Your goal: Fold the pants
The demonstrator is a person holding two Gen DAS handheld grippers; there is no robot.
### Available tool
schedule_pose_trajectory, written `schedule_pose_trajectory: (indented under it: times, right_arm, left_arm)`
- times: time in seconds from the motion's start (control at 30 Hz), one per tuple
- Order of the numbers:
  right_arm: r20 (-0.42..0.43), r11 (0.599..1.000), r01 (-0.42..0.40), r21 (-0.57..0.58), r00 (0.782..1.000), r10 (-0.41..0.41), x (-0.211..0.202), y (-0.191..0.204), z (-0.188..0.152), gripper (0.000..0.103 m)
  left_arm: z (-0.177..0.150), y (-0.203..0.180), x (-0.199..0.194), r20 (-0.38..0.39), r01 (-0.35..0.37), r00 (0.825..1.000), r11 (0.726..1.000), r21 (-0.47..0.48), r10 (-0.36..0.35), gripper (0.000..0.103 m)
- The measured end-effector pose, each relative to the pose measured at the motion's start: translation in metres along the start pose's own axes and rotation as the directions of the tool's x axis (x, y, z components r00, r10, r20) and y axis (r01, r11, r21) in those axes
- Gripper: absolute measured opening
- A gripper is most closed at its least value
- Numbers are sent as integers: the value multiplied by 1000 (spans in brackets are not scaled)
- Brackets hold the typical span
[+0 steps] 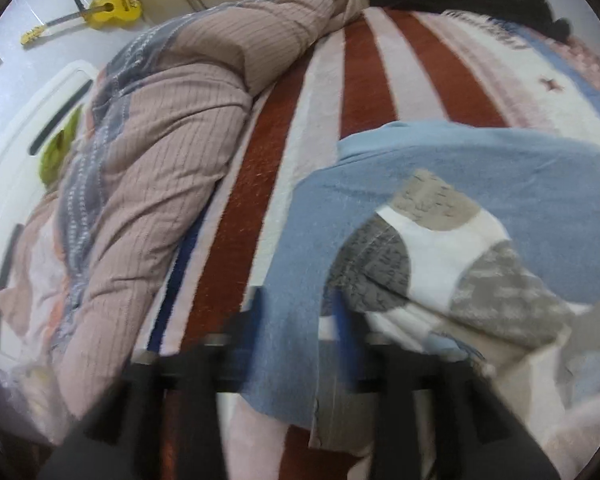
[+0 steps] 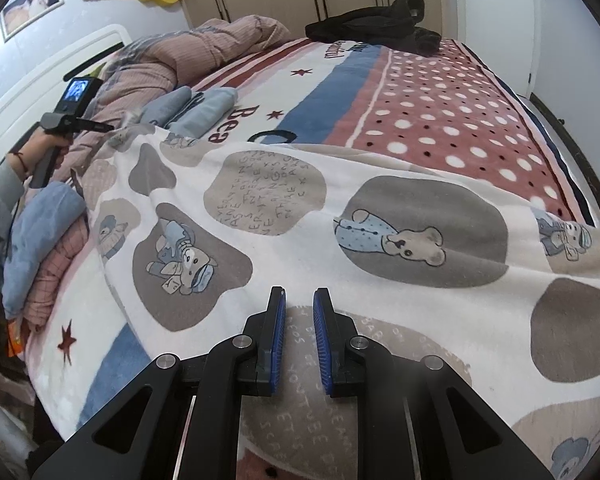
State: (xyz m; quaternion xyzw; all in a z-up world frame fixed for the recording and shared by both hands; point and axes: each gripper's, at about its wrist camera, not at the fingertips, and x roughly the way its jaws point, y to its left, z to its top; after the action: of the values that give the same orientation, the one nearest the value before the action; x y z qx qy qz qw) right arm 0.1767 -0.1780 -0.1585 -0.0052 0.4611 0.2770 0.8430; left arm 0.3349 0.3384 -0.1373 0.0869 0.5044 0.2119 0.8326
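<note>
In the left wrist view, blurred by motion, our left gripper (image 1: 296, 320) fills the bottom centre with its jaws apart, and a strip of blue cloth (image 1: 288, 344) hangs between them; we cannot tell whether the pads press on it. The patterned pants (image 1: 432, 248) lie at lower right, probably drawn there for the fold. No writing is legible here. In the right wrist view, our right gripper (image 2: 300, 336) sits at bottom centre, fingers nearly together and empty, hovering over the pants, which spread across the middle of the bed blanket (image 2: 440, 120). The blanket reads "Bea"; the pants carry scattered letters we cannot make out.
</note>
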Motion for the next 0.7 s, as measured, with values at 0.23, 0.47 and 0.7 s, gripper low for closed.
schedule_pose_trajectory:
  times: [0.23,0.47,0.7]
  right_arm:
    - [5,1000,-16,5,1000,16,-5,5,-5,11]
    - [19,999,-39,6,999,38,-10,12,-5,11]
    - [25,998,-49,26,999,49,-10,10,-5,11]
  left_arm:
    - [-27,-5,-4,-178,386,908,923,-3,-380,43]
    - [-46,-21,-22,-219,517,832,855,-23,-509,2]
    - [-30,-15,-51,-161,438,892,896,80,-422,7]
